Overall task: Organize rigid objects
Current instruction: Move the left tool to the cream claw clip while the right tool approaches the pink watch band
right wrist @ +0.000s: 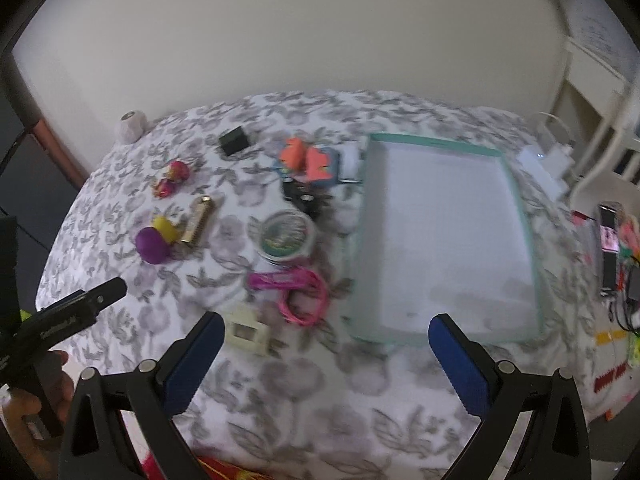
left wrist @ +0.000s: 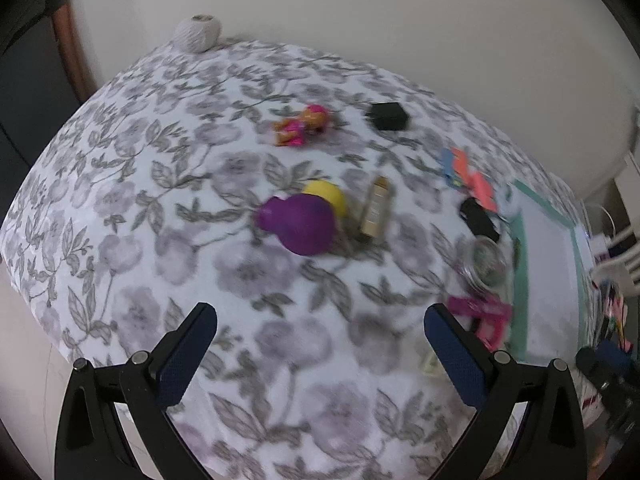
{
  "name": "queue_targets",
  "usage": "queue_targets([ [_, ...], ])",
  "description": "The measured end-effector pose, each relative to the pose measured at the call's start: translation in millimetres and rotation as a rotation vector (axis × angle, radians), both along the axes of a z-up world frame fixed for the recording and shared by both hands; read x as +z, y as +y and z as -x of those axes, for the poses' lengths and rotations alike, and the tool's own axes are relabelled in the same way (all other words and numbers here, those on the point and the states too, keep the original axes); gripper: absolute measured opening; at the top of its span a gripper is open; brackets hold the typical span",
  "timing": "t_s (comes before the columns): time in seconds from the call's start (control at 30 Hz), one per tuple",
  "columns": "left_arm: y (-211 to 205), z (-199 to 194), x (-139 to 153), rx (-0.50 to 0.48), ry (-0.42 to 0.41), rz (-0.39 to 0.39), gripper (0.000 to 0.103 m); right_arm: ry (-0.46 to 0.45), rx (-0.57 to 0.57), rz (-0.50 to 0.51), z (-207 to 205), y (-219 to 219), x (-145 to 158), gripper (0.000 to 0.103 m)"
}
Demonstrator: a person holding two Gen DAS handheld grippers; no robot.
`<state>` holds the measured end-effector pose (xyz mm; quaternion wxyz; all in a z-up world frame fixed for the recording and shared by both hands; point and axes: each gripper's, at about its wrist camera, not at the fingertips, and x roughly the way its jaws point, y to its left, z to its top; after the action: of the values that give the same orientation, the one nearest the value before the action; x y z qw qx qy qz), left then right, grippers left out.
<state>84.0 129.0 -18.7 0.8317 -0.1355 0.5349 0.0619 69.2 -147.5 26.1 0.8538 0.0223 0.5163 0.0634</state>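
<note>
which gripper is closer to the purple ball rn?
Left, probably. The left gripper hangs open just short of the purple ball; the right gripper is farther off, the ball lying to its left.

A grey-and-white floral tablecloth [right wrist: 320, 380] carries a teal-rimmed white tray [right wrist: 532, 240], a purple ball [left wrist: 306, 226] and pink cord [right wrist: 300, 292].

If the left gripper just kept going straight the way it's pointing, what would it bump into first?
Probably the purple rounded toy, with a yellow rounded piece right behind it. The open left gripper holds nothing, and only bare flowered tablecloth lies between. Blur and fisheye make depth uncertain.
</note>
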Motion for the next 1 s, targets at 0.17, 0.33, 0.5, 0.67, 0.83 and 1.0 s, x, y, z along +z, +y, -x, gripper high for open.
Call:
queue_targets([
  [0.17,24.4,-11.0,-18.3,0.033,0.036,0.002,0.103,0.076,0.045,0.011,-18.9,41.1,-27.0,0.103],
  [0.33,34.8,-6.0,-43.1,0.054,0.069,0.059,0.103,0.155,0.094,0.049,-28.5,73.2,-62.9,0.103],
  [0.5,14.9,0.9,-62.2,0.012,0.089,0.102,0.103,0.203,0.11,0.07,-35.3,78.3,-89.7,0.103],
  [0.67,-24.7,1.4,-70.8,-0.068,0.087,0.108,0.103,0.216,0.033,0.028,-43.0,49.7,-93.3,0.103],
  [0.83,-62.9,2.2,-70.2,-0.153,0.074,0.102,0.103,0.172,-0.055,0.012,-45.1,19.3,-82.5,0.103],
  [1.0,-112.3,-0.8,-72.0,-0.28,0.082,0.064,0.103,0.176,-0.092,0.005,-48.2,6.7,-84.6,0.098],
])
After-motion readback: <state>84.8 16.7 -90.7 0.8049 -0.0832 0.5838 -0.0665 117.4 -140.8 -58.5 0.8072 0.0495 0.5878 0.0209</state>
